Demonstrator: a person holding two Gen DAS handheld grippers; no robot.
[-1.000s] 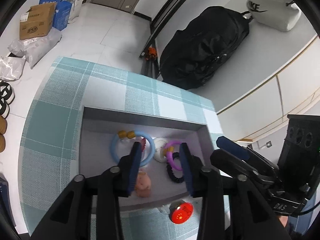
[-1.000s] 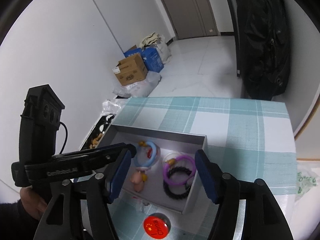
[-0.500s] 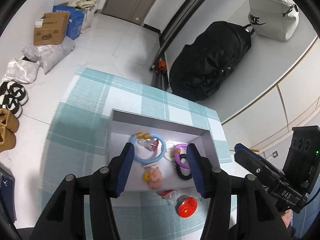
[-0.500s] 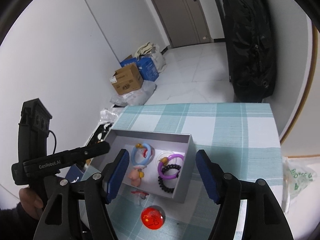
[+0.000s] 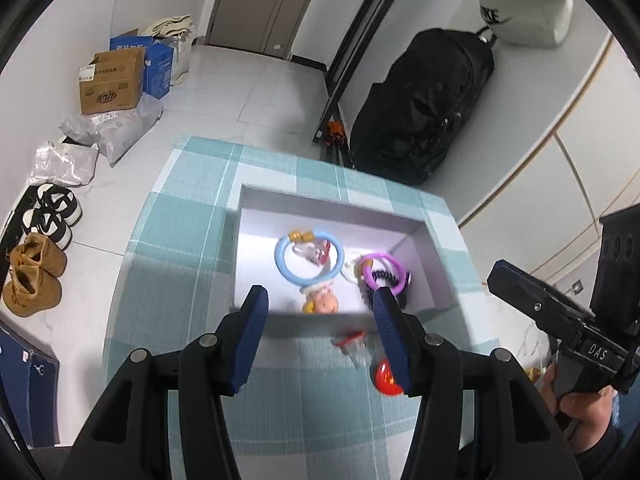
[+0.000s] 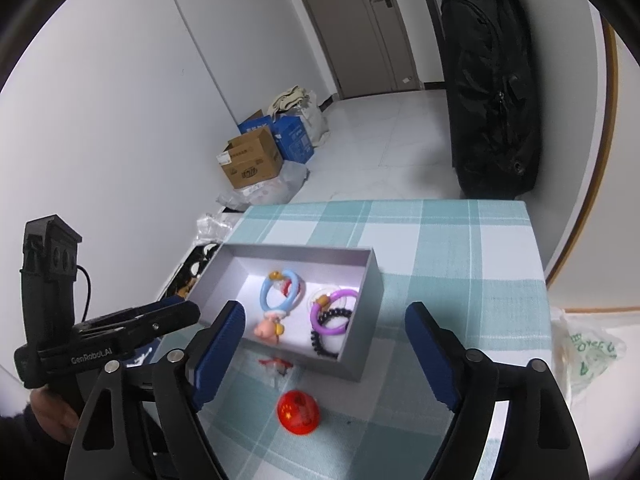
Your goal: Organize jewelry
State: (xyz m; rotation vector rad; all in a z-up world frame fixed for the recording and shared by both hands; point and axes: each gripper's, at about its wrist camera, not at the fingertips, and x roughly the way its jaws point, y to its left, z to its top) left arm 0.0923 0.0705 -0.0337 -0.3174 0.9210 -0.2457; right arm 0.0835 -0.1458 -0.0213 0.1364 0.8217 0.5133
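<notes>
Grey cardboard box (image 6: 362,280) holds one blue ring (image 6: 280,290), one purple ring (image 6: 334,312), one black coil (image 6: 324,344), one pink charm (image 6: 267,330). Outside, at its 6 o'clock, one red badge (image 6: 299,411) and one small red clip (image 6: 276,365) are seen. Both the left gripper (image 5: 320,312) and the right gripper (image 6: 324,332) are held spread, empty.

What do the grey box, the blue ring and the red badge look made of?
Grey box: probably matte cardboard, with thin straight walls, crisp corners and no shine.
Blue ring: likely smooth plastic or resin, with even pastel colour and a soft sheen.
Red badge: glossy, domed, reflective; metal or plastic cannot be told.
</notes>
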